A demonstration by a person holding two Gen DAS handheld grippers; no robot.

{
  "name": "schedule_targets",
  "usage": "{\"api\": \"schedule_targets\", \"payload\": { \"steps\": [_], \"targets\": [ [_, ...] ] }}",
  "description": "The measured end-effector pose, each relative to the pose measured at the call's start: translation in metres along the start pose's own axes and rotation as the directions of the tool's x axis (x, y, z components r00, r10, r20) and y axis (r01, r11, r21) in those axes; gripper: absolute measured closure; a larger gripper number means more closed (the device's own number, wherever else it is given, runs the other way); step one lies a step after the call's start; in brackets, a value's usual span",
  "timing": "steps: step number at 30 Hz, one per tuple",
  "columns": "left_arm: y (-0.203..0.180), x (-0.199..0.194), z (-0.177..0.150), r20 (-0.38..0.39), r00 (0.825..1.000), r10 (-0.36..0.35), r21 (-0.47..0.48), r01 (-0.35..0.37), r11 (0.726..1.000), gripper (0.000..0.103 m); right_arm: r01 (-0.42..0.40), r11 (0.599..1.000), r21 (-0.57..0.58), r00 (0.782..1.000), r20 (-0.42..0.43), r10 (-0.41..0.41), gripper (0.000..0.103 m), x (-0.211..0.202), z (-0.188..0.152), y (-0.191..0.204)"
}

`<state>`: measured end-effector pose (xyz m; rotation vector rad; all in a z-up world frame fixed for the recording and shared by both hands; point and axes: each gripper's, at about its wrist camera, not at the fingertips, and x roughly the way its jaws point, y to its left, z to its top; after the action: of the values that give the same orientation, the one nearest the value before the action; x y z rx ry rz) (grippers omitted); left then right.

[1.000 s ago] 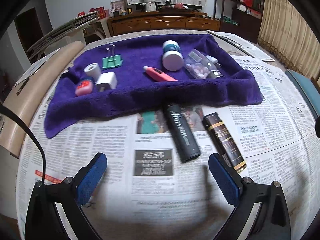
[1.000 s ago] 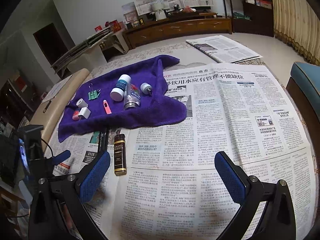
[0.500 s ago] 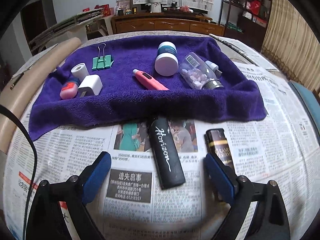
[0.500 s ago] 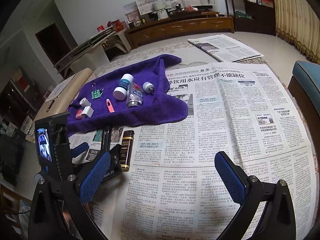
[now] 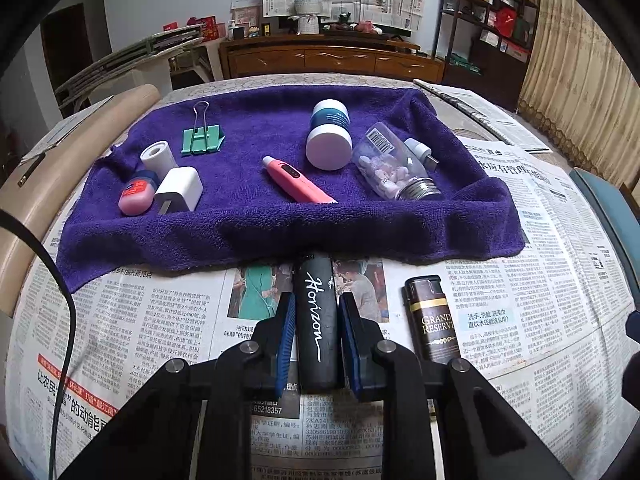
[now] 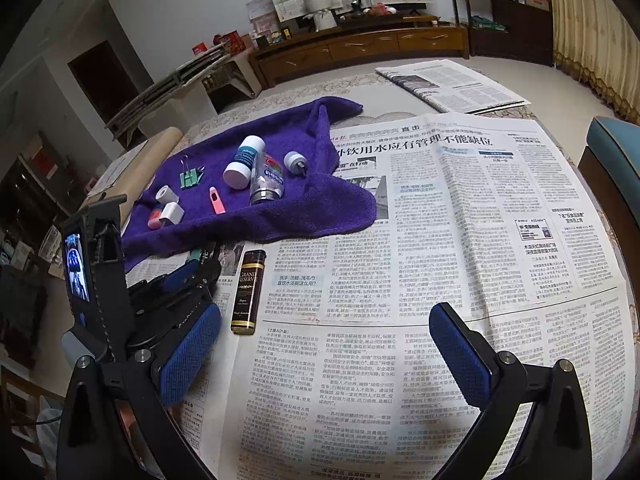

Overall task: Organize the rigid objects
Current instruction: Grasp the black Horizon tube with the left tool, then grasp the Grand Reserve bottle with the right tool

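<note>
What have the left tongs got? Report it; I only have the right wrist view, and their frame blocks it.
Observer: The left tongs are shut on the black tube. Both blue pads press its sides, and the jaws have just been closing.
Operator: Read me its label.
Observer: White script along its length reads "Horizon". The tube lies flat on the newspaper.
Operator: Give me its far end.
Observer: It meets the near edge of the purple towel. I cannot tell whether it is tucked under.
</note>
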<state>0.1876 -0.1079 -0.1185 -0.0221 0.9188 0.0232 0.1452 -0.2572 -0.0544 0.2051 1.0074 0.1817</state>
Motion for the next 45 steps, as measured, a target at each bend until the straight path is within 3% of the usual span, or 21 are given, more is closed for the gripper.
{"api": "schedule_targets", "payload": {
  "steps": [10,22,28,33,39,45],
  "targets": [
    [0.033,-0.019,-0.013,0.014,1.000,0.003,-0.025,-0.003,1.000,0.082,0.018,0.997,-0.075,0.999,-0.037,-0.021,0.001,0.020,-0.006,0.027],
    [0.098,-0.047,-0.030,0.018,1.000,0.009,-0.064,-0.008,0.998,0.082,0.036,0.992,-0.120,0.995,-0.089,-0.047,0.001,0.078,-0.010,0.071],
    [0.121,-0.052,-0.039,0.018,1.000,-0.006,-0.076,0.007,0.997,0.082,0.084,0.984,-0.159,0.992,-0.076,-0.097,0.005,0.096,-0.010,0.092],
    [0.131,-0.054,-0.043,0.020,1.000,-0.024,-0.090,0.025,0.996,0.082,0.170,0.960,-0.222,0.981,-0.051,-0.185,0.005,0.106,-0.013,0.107],
    [0.136,-0.056,-0.046,0.027,0.999,-0.047,-0.100,0.049,0.994,0.082,0.181,0.959,-0.219,0.981,-0.025,-0.191,0.016,0.104,-0.013,0.107],
    [0.135,-0.061,-0.048,0.040,0.997,-0.062,-0.099,0.066,0.993,0.082,0.186,0.960,-0.210,0.982,-0.002,-0.191,0.050,0.097,-0.013,0.102]
  ]
}}
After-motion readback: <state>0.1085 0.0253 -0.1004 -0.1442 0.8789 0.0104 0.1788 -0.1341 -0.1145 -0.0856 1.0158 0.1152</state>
